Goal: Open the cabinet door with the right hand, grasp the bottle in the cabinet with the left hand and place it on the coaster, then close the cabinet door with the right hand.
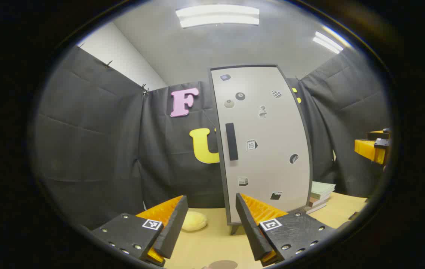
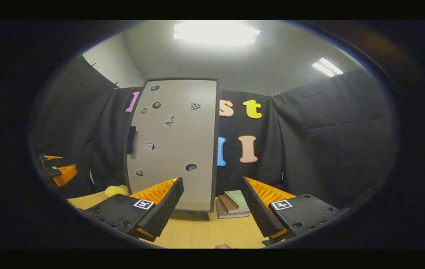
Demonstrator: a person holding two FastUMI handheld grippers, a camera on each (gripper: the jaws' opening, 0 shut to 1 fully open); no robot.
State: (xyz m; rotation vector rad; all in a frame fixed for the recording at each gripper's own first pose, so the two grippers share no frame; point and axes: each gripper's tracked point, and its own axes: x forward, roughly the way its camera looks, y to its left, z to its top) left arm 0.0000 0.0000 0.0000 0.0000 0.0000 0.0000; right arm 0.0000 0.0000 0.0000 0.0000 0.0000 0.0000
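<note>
A tall grey cabinet (image 1: 263, 144) stands on the wooden table, its door shut, with a dark vertical handle (image 1: 231, 141) near its left edge and several stickers on the front. In the right gripper view the cabinet (image 2: 173, 144) stands ahead to the left, its handle (image 2: 132, 140) on the far left edge. My left gripper (image 1: 210, 220) is open and empty, short of the cabinet's foot. My right gripper (image 2: 212, 207) is open too, holding nothing, in front of the cabinet's right edge. A brown round coaster (image 1: 223, 265) lies on the table below the left gripper. The bottle is hidden.
A yellow soft lump (image 1: 194, 220) lies on the table left of the cabinet. A stack of books (image 2: 234, 203) rests to the cabinet's right. The other gripper (image 1: 373, 147) shows at the right edge of the left gripper view.
</note>
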